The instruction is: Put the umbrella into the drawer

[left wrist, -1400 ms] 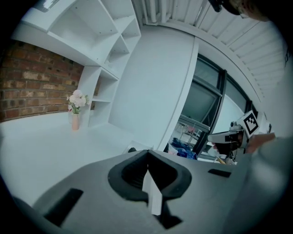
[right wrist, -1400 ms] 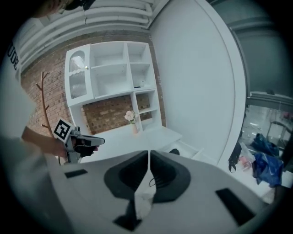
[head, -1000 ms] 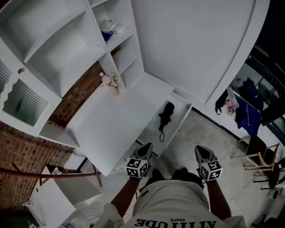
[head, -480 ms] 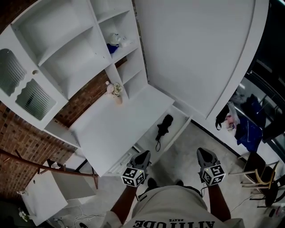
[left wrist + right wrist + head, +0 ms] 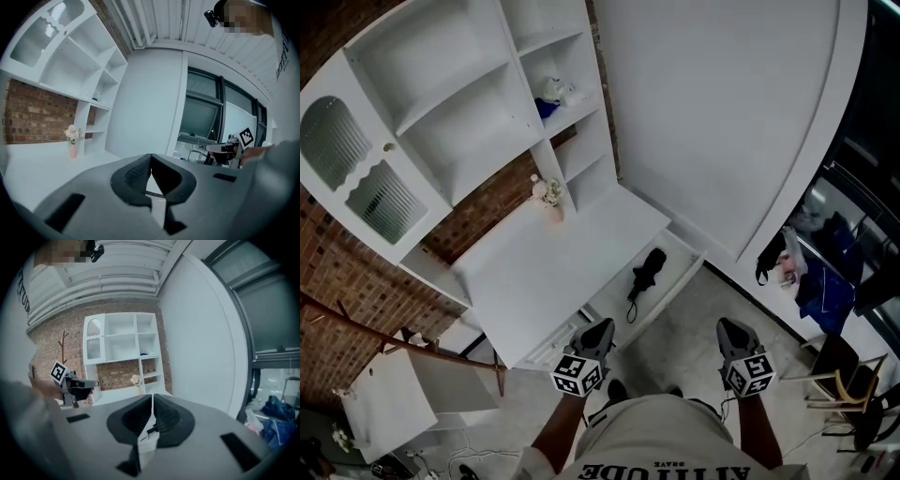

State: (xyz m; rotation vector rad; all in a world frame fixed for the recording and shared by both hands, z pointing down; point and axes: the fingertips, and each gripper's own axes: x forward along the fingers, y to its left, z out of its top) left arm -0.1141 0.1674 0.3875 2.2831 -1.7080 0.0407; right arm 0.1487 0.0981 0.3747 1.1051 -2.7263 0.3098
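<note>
Left hand-held gripper and right hand-held gripper both have their jaws pressed together with nothing between them. They are held side by side, well apart.

We find the black folded fabric umbrella ahead of the left hand-held gripper, slightly toward the right one. It lies flat inside the open white drawer below the white tabletop, clear of both tools.

We judge the placing step complete: the umbrella is in the drawer, which is pulled out. If the drawer needs shutting, the next move calls for bringing one closed hand-held gripper forward to the drawer front and pushing squarely.

Count:
- Two hand-held grippers.
- One umbrella.
- One open drawer.
- One small vase of pale flowers, far ahead of the left hand-held gripper on the tabletop.
</note>
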